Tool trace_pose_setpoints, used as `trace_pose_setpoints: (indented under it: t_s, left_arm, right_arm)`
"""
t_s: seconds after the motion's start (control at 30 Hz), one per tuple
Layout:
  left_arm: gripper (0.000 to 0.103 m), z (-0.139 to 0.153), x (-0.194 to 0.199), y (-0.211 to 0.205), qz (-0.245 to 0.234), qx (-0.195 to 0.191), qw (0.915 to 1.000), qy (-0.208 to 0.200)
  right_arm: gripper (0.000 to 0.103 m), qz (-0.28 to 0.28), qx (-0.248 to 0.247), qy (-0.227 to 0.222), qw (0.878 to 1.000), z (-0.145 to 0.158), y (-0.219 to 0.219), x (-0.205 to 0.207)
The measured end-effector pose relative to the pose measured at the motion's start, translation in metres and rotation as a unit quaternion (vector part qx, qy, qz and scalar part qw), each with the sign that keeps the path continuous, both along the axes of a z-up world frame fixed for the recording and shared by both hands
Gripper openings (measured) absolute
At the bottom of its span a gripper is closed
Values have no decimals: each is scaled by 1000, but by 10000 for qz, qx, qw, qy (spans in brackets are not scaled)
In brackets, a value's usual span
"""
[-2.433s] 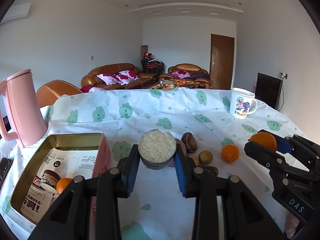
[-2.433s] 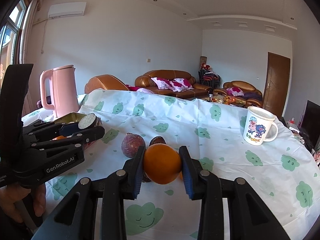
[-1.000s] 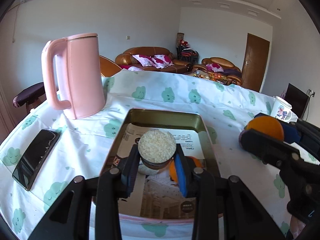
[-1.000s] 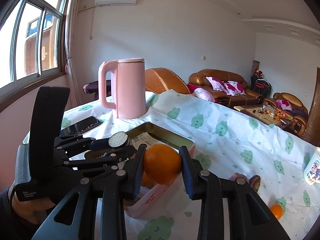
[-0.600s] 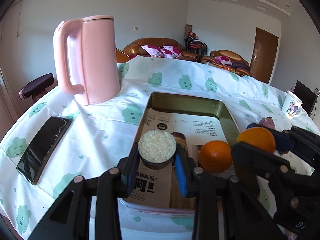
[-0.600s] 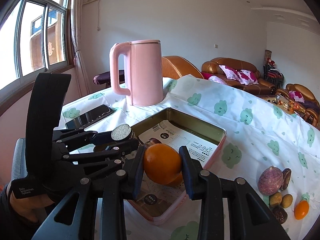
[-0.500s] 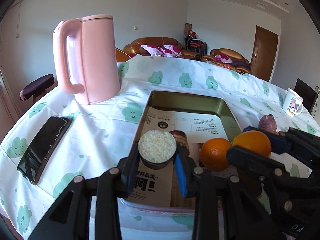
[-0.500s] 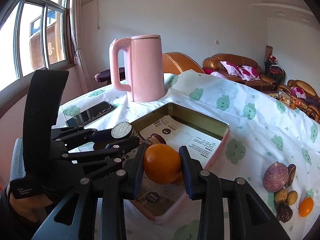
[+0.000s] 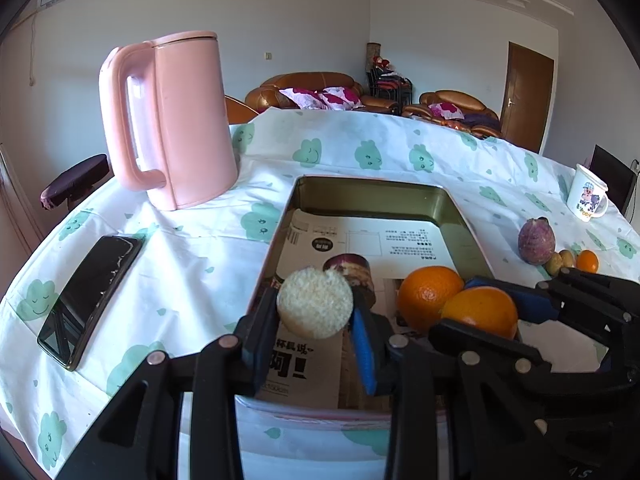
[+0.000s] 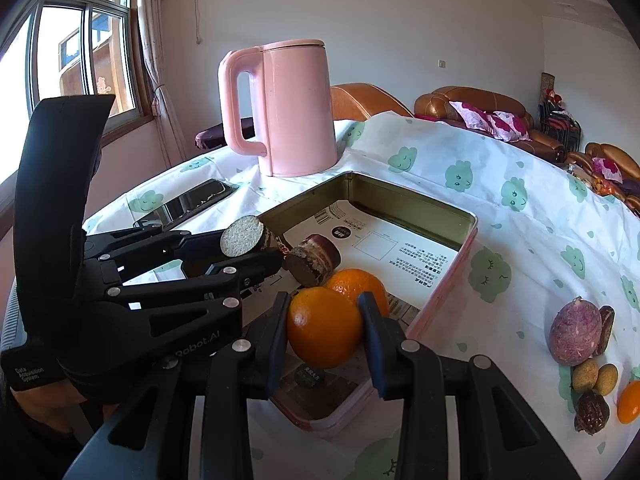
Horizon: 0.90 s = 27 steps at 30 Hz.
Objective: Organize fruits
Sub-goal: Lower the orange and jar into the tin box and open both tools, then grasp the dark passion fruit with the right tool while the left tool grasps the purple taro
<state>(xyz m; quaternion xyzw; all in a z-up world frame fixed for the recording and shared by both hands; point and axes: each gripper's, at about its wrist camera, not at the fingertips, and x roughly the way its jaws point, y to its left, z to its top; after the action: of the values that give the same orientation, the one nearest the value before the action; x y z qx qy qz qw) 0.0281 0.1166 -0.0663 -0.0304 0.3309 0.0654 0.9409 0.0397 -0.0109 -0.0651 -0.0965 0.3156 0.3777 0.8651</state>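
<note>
My left gripper (image 9: 316,320) is shut on a round brown cake with a white crumb top (image 9: 315,307), held over the near end of the pink metal tin (image 9: 372,188). My right gripper (image 10: 325,330) is shut on an orange (image 10: 323,326), also low over the tin's (image 10: 448,300) near end. A second orange (image 9: 430,296) and a second cake (image 10: 312,262) lie in the tin on a printed sheet. The left gripper with its cake (image 10: 244,236) shows in the right wrist view. The right gripper's orange (image 9: 480,312) shows in the left wrist view.
A pink kettle (image 9: 172,120) stands beyond the tin's left corner. A black phone (image 9: 92,292) lies left of the tin. A purple fruit (image 10: 574,336), several small fruits and a small orange (image 10: 630,402) lie to the right. A cartoon mug (image 9: 588,198) stands far right.
Both grippers have carried their loads from the fruit pile over to the tin and come lower and closer to its near end. Both stay shut.
</note>
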Motion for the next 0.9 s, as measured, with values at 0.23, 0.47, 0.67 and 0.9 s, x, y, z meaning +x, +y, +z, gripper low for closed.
trace_pose_setpoints:
  t_s: [0.23, 0.47, 0.67, 0.9]
  left_arm:
    - [53, 4, -3, 4, -4, -251, 9997, -14]
    - [81, 13, -10, -2, 13, -248, 9995, -192]
    - [97, 30, -11, -23, -100, -231, 9989, -401]
    - [97, 39, 3, -77, -534, 29, 9977, -427]
  right_arm:
    - [52, -99, 200, 48, 9997, 3, -10, 3]
    - [65, -378, 364, -59, 9986, 12, -32, 0]
    - [69, -677, 306, -345, 9966, 22, -68, -5]
    - [69, -1643, -113, -532, 9849, 17, -145, 4]
